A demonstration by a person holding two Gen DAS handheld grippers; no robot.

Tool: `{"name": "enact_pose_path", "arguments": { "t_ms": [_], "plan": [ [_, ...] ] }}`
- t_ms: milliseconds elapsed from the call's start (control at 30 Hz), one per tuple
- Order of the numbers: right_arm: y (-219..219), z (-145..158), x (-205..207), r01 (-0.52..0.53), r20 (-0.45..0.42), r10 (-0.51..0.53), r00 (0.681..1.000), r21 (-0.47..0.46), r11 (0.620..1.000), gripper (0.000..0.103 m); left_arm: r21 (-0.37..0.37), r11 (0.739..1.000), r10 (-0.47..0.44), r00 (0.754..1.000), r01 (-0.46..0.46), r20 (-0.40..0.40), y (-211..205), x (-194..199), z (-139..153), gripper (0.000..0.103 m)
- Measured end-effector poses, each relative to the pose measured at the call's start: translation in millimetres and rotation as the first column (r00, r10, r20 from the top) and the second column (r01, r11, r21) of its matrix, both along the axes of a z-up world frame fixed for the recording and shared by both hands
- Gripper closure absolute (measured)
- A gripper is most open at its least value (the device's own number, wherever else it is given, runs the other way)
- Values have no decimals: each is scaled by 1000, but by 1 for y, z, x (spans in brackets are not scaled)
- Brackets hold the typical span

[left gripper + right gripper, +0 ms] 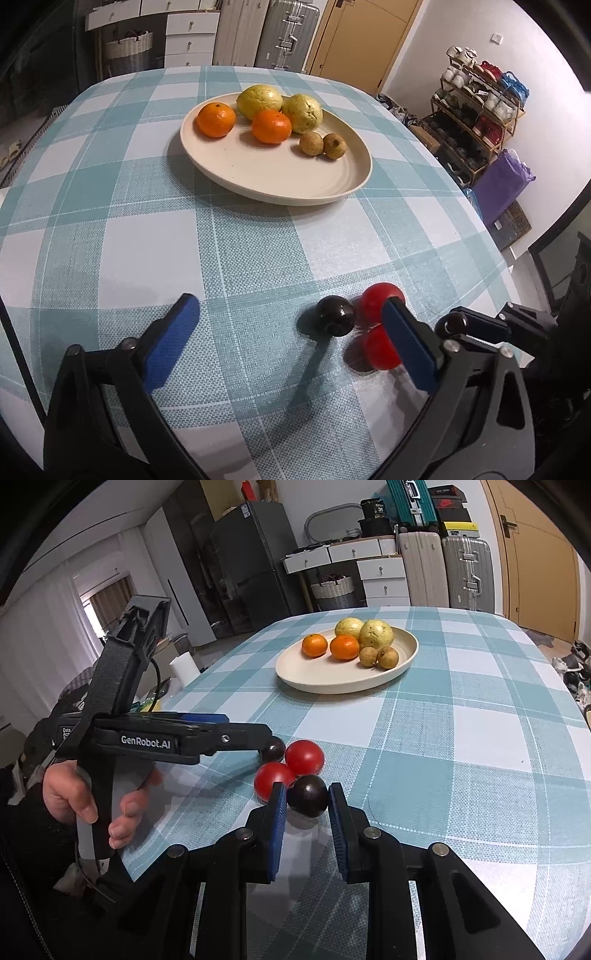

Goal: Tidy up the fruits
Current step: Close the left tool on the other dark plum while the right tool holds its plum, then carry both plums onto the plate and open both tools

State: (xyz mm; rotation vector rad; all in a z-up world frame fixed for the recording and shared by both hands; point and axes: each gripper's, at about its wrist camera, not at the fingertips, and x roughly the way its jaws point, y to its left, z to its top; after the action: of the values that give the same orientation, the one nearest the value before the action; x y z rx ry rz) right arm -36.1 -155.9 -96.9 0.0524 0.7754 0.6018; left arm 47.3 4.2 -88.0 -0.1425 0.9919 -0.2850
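A cream plate (258, 177) (325, 679) at the far middle of the table holds two oranges (271, 126), two yellow-green fruits (302, 112) and two small brown fruits (311, 144). Near me on the cloth lie two red tomatoes (304, 757) and two dark plums. My right gripper (306, 805) is partly closed around one dark plum (308, 795), pads close beside it; in the left wrist view that plum (451, 324) shows between its fingers. My left gripper (291, 321) is open wide over the cloth, with the other plum (336, 315) and the tomatoes (380, 302) by its right finger.
A teal and white checked cloth (240, 251) covers the table. A shoe rack (476, 118) and a purple bag (502, 184) stand right of the table. Drawers, suitcases and a door stand beyond the far edge.
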Motion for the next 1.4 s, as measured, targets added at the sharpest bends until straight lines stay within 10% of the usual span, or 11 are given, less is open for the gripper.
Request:
{"name": "enact_pose_path", "arguments": {
  "t_ms": [467, 1400],
  "plan": [
    [-2, 3, -3, -13, 10, 12, 1000, 17, 1000, 80, -138, 986, -104, 993, 96, -54, -8, 5, -9, 79],
    [24, 33, 91, -32, 39, 30, 999, 57, 998, 80, -236, 972, 5, 999, 5, 41, 51, 65, 47, 80]
  ]
}}
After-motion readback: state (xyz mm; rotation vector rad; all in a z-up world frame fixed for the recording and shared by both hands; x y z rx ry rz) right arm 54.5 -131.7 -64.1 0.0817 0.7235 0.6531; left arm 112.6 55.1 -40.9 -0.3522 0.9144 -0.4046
